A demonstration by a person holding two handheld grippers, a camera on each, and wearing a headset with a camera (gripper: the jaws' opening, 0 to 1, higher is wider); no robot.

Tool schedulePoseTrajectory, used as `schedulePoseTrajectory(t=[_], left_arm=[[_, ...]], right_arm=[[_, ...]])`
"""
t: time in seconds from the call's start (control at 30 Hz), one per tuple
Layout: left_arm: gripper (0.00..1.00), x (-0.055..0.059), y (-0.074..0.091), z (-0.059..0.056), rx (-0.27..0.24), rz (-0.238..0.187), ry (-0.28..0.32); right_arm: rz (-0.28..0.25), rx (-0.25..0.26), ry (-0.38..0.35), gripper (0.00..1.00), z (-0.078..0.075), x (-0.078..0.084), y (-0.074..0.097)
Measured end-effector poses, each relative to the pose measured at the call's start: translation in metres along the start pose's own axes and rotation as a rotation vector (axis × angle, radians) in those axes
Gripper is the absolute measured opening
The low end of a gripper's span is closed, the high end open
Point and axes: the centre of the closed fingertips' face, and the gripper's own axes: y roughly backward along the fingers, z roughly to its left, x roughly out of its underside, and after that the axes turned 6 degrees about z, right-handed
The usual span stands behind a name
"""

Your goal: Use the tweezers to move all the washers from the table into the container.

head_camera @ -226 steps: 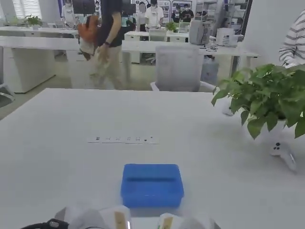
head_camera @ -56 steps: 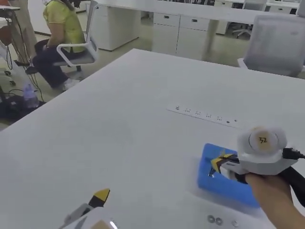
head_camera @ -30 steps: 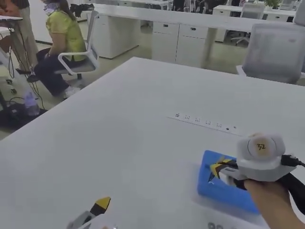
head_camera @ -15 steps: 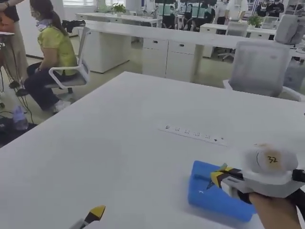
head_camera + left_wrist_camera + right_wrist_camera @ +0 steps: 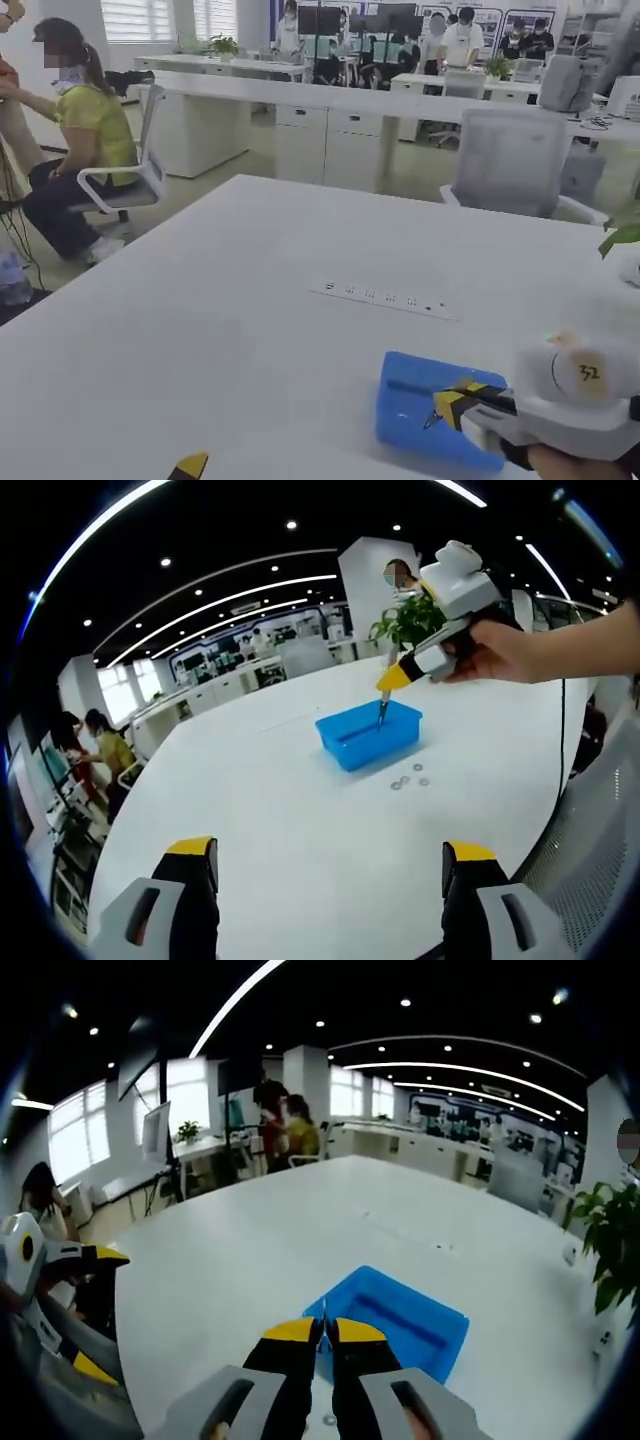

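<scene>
The right gripper [image 5: 322, 1332] has its yellow-tipped jaws pressed together on the thin metal tweezers [image 5: 382, 711], which stick out past the jaw tips. In the left gripper view a hand [image 5: 500, 652] holds this gripper tilted downward above the blue rectangular plastic container [image 5: 368, 736]. The tweezers point down into the container's open top, and whether their points carry anything is too small to tell. The container stands on the white bench [image 5: 220, 330], in the head view near the edge closest to the person.

A few small metal ring washers [image 5: 405, 778] lie loose on the bench just beside the container, apart from its wall. They are on the side that faces the left gripper [image 5: 328, 854]. The left gripper's jaws stand wide apart with nothing between them, and it is well apart from both the container and the washers.

In the head view a flat white power strip [image 5: 380, 298] lies on the bench beyond the container, near it but not touching. In the left gripper view a green leafy potted plant [image 5: 410, 625] shows behind the right gripper, towards the far side of the bench
</scene>
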Motion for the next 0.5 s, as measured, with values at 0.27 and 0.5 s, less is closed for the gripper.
schedulePoseTrajectory(t=[0.27,0.5], left_arm=[[0.95,0.001,-0.001,0.000,-0.002,0.010,-0.007],[0.95,0.002,-0.001,-0.001,-0.004,0.014,-0.014]], right_arm=[[0.027,-0.007,-0.017,0.02,0.002,0.013,-0.002],[0.036,-0.019,-0.035,0.02,0.003,0.018,-0.006]])
